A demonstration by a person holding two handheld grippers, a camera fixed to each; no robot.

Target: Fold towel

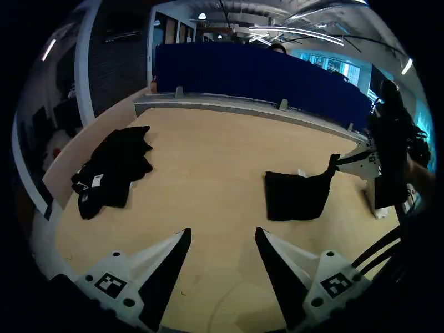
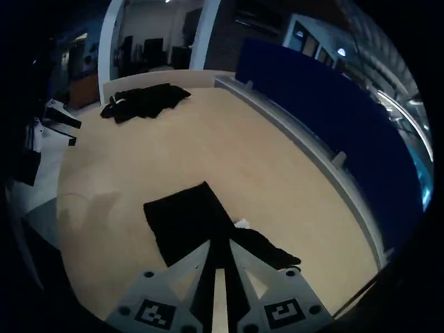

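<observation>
The towel [image 2: 186, 219] is a dark, limp cloth lying on the right part of the worktop [image 2: 166, 150]. It is just in front of the right hand-held gripper [image 2: 220, 243], which is clenched on one corner. In the left gripper view that corner is drawn up off the wood while the rest lies flat.

The left hand-held gripper [image 1: 222, 231] is released, with its fingers spread and nothing between them. It hovers over bare wood, well apart from the towel. A pile [image 1: 114, 166] of similar dark cloth sits at the far left.

The towel looks light and soft, so held by one corner it will likely sag and twist. The worktop looks smooth, so the cloth may slide when dragged. The best second hold is probably the free corner on the same edge as the pinched one, taken right at the hem so that only one layer lifts.
</observation>
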